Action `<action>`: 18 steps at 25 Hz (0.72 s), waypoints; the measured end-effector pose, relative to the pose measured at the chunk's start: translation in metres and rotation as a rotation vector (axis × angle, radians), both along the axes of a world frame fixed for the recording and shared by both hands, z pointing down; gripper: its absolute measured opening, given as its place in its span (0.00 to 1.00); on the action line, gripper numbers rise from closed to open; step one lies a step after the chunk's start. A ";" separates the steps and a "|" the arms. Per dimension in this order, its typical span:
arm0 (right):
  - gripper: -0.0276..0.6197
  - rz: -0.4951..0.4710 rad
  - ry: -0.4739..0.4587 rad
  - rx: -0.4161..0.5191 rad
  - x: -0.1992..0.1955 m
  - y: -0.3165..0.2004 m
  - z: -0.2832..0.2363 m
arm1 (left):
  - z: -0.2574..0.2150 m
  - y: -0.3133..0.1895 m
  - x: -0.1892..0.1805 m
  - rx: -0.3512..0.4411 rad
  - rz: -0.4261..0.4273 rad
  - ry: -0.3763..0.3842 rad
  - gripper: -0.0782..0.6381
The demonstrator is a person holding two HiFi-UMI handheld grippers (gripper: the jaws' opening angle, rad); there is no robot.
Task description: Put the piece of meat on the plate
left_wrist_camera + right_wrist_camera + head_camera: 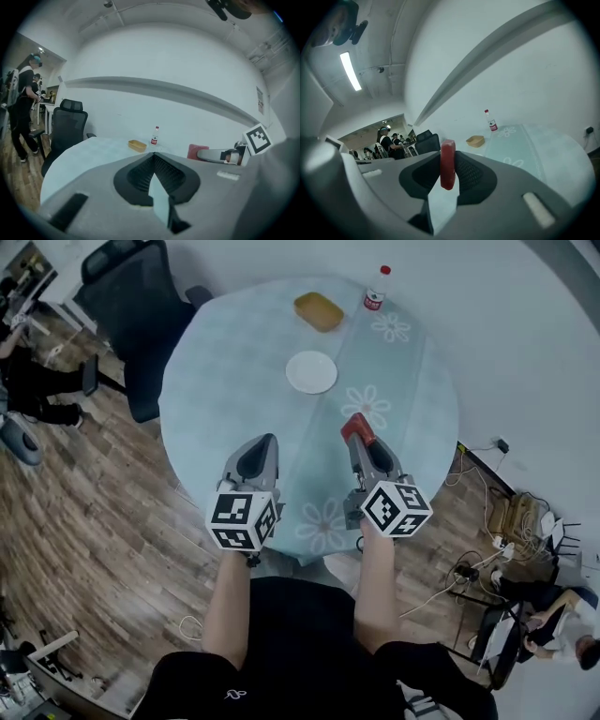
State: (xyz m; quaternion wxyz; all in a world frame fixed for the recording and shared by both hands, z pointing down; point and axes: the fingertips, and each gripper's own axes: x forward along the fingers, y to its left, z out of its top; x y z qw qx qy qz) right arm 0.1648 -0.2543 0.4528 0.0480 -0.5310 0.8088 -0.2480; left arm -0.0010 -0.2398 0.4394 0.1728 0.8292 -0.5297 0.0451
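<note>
Both claws are out over the round surface (216, 381), the one with the pale blue, flower-printed cloth. The right claw (361, 436) is clenched on the piece of meat (355, 426). In the right gripper view the red slab stands on edge, pinched flat between the two pads, with its top poking up above the jaw tips. So the meat is in the air, held above the cloth on the near right side of the surface and clear of it.

The left claw (265, 442) is clenched too, but on nothing. Its own view shows the jaw tips meeting in a point with no gap and nothing caught between them. It sits just to the left of the right claw, roughly level with it.

The white plate (311, 371) lies bare near the middle of the surface, beyond both claws and a little left of the meat. Further back there is a yellow dish (318, 311), and beside it a small bottle (377, 293) with a red cap. A dark office chair (131, 306) stands at the far left edge, and people (386, 143) are in the background.
</note>
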 end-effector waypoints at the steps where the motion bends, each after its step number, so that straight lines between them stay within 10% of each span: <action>1: 0.20 -0.005 -0.007 -0.016 -0.003 -0.007 0.007 | 0.005 -0.004 0.003 -0.011 0.008 -0.004 0.10; 18: 0.20 -0.093 0.059 -0.397 -0.049 -0.150 0.146 | 0.078 -0.093 -0.020 -0.223 0.078 -0.052 0.10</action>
